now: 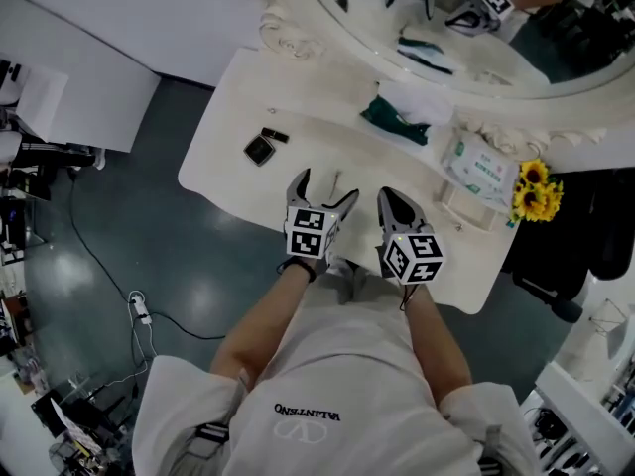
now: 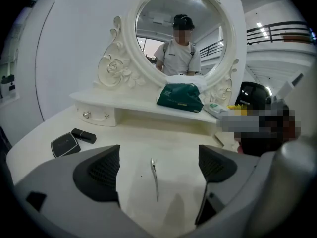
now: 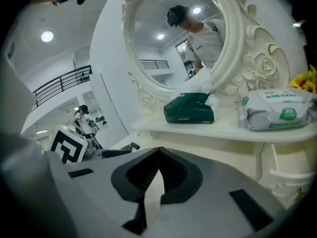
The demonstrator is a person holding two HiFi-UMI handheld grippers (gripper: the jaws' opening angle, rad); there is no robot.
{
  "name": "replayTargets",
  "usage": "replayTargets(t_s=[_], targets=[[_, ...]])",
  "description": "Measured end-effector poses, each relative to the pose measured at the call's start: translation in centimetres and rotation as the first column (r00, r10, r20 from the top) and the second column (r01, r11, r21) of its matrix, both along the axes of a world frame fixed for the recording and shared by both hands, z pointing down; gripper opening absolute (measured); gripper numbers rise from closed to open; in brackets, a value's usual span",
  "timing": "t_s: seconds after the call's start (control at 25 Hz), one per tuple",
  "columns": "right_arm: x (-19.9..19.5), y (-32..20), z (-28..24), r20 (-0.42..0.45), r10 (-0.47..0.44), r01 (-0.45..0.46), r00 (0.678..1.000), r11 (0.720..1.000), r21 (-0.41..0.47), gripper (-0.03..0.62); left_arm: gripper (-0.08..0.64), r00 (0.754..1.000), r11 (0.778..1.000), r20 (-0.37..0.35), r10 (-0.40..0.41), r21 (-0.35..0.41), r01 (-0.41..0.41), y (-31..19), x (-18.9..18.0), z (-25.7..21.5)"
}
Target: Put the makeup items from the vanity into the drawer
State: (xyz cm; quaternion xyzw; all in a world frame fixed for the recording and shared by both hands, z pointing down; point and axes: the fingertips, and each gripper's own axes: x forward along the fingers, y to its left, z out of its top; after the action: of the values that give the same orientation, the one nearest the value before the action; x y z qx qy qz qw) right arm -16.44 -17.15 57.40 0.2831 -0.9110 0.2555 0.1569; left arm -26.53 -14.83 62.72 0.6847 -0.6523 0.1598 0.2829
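Note:
A thin metal tweezer-like tool lies on the white vanity top, between the jaws of my left gripper, which is open and holds nothing. A black compact and a black lipstick lie at the far left of the top, also seen as compact and lipstick. My left gripper and right gripper hover side by side over the front edge. The right gripper is shut, with nothing seen in it. A small drawer front with a knob sits under the shelf, closed.
A green tissue pack and a wet-wipes pack rest on the raised shelf below the oval mirror. Sunflowers stand at the right end. A person's reflection shows in the mirror. The floor lies left of the vanity.

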Motion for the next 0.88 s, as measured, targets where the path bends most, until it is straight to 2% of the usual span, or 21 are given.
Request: replayTargets(t_s=[0.2, 0.36, 0.88], targets=[[0.1, -0.7, 2.3, -0.02, 0.0, -0.001, 1.0, 0.999, -0.05, 0.012, 0.492, 1.0, 0.996, 0.021, 0.01, -0.088, -0.008, -0.8, -0.2, 2.9], [-0.2, -1.0, 3.7, -0.04, -0.003, 0.0, 0.999, 0.997, -0.081, 0.012, 0.492, 1.0, 0.988, 0.011, -0.004, -0.152, 0.006, -0.8, -0.1, 4.4], [-1.3, -1.6, 7.3, -0.102, -0.019, 0.002, 0.995, 0.987, -0.16, 0.012, 0.491, 0.999, 0.978, 0.04, 0.028, -0.208, -0.019, -2.4, 0.8, 5.9]])
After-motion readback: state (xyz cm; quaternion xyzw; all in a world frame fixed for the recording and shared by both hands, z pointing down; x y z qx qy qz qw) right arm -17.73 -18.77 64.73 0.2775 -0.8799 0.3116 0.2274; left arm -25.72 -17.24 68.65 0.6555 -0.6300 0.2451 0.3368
